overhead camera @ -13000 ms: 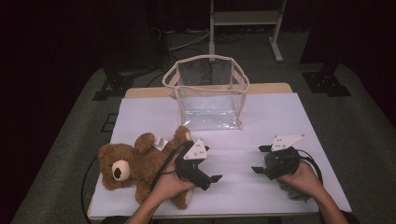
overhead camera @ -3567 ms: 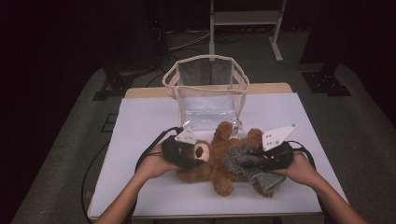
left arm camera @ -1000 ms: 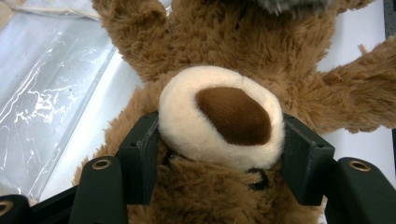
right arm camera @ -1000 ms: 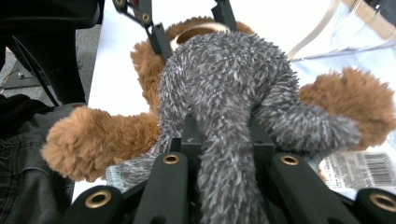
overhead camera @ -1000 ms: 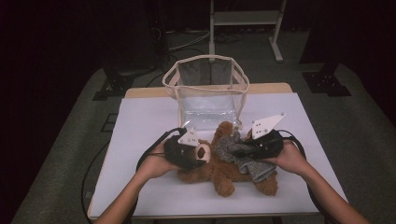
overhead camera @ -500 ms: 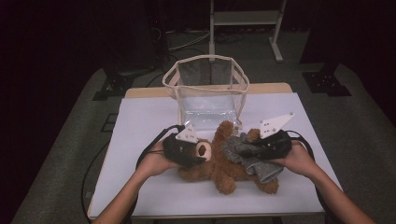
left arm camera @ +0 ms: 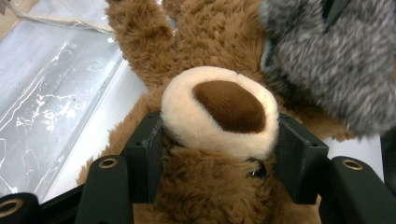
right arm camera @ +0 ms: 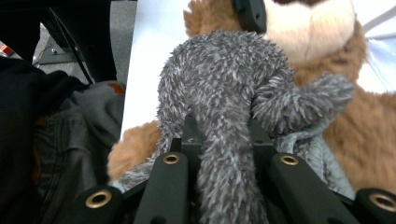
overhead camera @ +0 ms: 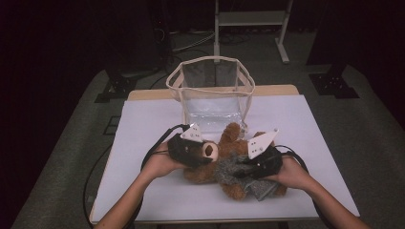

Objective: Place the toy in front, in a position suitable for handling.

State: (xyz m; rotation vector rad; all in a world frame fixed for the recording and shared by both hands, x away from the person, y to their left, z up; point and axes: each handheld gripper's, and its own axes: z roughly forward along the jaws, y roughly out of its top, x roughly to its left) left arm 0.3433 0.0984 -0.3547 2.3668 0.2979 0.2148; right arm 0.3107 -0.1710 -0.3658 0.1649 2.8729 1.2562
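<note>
At frame centre, the left gripper point(overhead camera: 203, 153) clamps the teddy bear's point(left arm camera: 205, 46) head while the right gripper point(overhead camera: 248, 168) pinches the grey garment point(right arm camera: 224, 84); steadying the head should ease dressing.

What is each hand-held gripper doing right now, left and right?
Left hand-held gripper: closed on the teddy bear at its head, jaws either side of the muzzle.
Right hand-held gripper: shut on the grey fuzzy garment.

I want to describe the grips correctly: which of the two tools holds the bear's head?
The left tool: its jaws sit on both sides of the bear's cream muzzle. The right tool pinches the grey cloth instead.
</note>
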